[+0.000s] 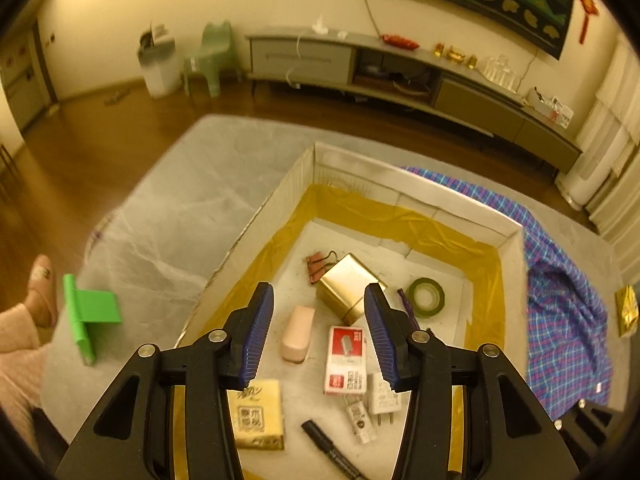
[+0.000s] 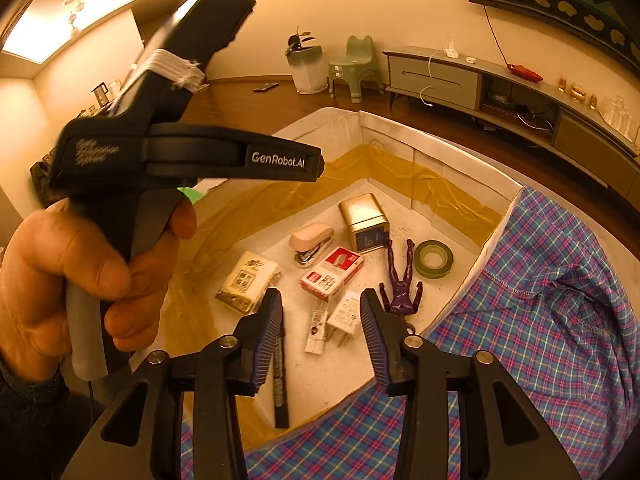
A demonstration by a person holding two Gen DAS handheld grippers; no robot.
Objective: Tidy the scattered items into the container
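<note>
1. Blue pads on the left gripper [image 1: 319, 332] sit closest to the camera. Its jaws are wide apart and nothing is between them.
2. Under it is the white box [image 1: 472, 210] with yellow tape around the inside. The box rests on a grey rug [image 1: 168, 200].
3. Lots of small things already lie in the box: a pink stapler [image 1: 297, 334], a red and white staple box [image 1: 346, 360], a gold tin [image 1: 348, 286], a roll of green tape [image 1: 426, 297], a black marker [image 1: 328, 446], a white plug [image 1: 384, 398], a yellow tissue pack [image 1: 258, 412] and a binder clip [image 1: 318, 266].
4. The right gripper [image 2: 321, 334] also hangs over the box. Its jaws are apart too, and they hold nothing.
5. From the right wrist view, a purple toy figure [image 2: 402, 284] lies in the box, between the staple box and the green tape.
6. A blue checked cloth [image 2: 540, 300] hangs over the right side of the box and spreads onto the rug.
7. A hand [image 2: 76, 276] holds the handle of the left gripper, up above the left side of the box.
8. A green plastic piece [image 1: 90, 316] lies on the rug, left of the box and well apart from it.
9. A small gold packet [image 1: 626, 310] lies on the rug past the cloth, on the right.
</note>
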